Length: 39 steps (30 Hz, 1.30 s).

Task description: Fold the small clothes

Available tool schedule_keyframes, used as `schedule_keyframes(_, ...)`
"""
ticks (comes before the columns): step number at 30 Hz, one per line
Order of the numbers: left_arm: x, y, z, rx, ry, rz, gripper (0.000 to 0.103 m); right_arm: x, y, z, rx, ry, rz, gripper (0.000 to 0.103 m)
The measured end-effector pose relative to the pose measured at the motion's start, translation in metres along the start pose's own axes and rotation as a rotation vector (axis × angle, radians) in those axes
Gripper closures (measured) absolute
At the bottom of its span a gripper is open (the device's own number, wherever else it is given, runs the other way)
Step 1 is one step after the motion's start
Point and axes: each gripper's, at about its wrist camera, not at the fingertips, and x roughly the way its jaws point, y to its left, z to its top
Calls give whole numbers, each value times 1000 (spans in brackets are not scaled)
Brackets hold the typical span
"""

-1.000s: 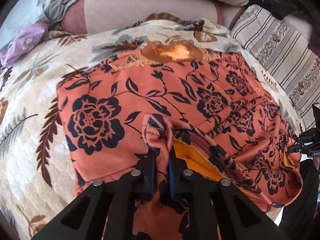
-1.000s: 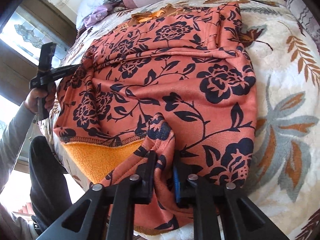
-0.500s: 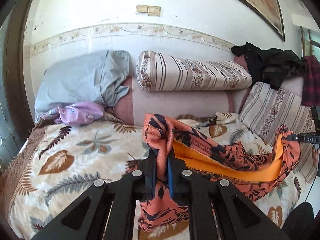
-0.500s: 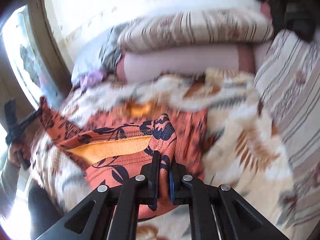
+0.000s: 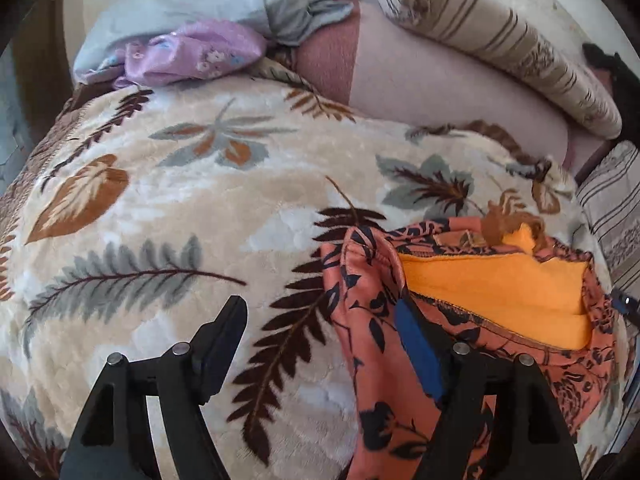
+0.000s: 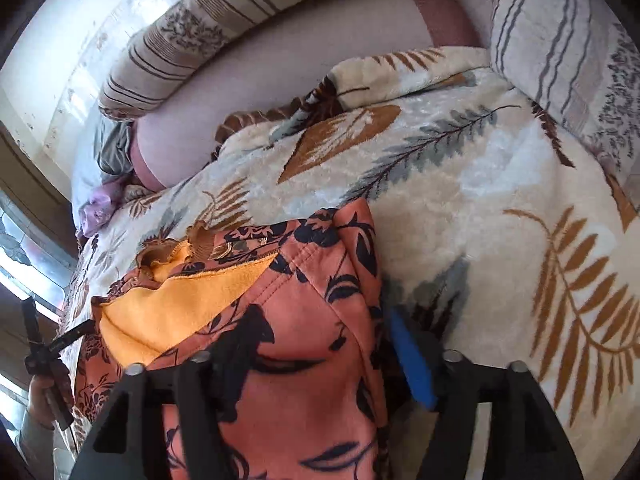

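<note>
Left gripper: jaws opening, fingers wide apart, nothing pinched; orange floral garment lies against its blue-padded finger, at 4 o'clock in left view. Right gripper: jaws opening, garment corner loose between fingers. Garment lies folded on leaf-print blanket, yellow lining showing. Striped bolster at 11 o'clock.

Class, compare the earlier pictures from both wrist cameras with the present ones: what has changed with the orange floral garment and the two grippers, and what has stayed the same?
Both grippers, earlier pinched shut on the garment's edge, lifted it and carried it over. Now the left gripper and right gripper are opening, releasing the orange floral garment, which lies folded with its orange lining showing. The leaf-patterned blanket and striped cushions are unchanged.
</note>
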Motion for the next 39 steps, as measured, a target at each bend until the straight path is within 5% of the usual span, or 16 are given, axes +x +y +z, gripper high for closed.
schedule_keyframes(3,-30,13,-16,-40,-42,-72,16,-17,-7,-17,10,39,39,25)
schedule_keyframes(6,-19,2,-40,-3,41,-153,15,-9,4,-26,-59,114,66,25)
schedule_keyframes(9,23,-19,-64,51,174,-102,15,25,21,-39,-83,232,58,26)
schedule_keyframes(10,22,-29,-69,92,109,-50,15,30,29,-42,-117,216,7,26)
schedule_keyframes(11,22,-40,-70,126,92,-29,35,31,38,-44,-145,220,-23,37)
schedule_keyframes(12,23,-46,-67,117,118,-76,57,30,45,-44,-150,239,-31,66)
schedule_keyframes(13,21,-49,-61,75,141,-96,81,26,50,-41,-150,248,-34,77)
schedule_keyframes(15,2,-57,-47,53,109,-68,88,6,61,-34,-167,230,-38,79)
schedule_keyframes(18,-51,-59,-38,13,28,-139,91,-42,76,-25,-174,166,-4,80)
schedule_keyframes(23,-147,-53,-83,23,-48,-191,91,-130,83,-50,-193,116,43,80)
schedule_keyframes(26,-145,-32,-137,-30,27,-195,81,-141,54,-94,-103,203,93,69)
schedule_keyframes(29,-90,-10,-193,-38,232,-45,37,-108,14,-150,-60,325,26,6)
schedule_keyframes(30,-93,-2,-196,-102,189,-76,37,-95,0,-166,-42,367,-39,7)
schedule_keyframes(32,-113,-4,-182,-127,133,-93,36,-104,-13,-172,6,302,-1,7)
schedule_keyframes(36,-133,-28,-153,42,-3,-47,31,-136,-10,-146,5,148,19,7)
schedule_keyframes(39,-113,-43,-139,181,12,-32,31,-137,-4,-130,-42,116,-6,7)
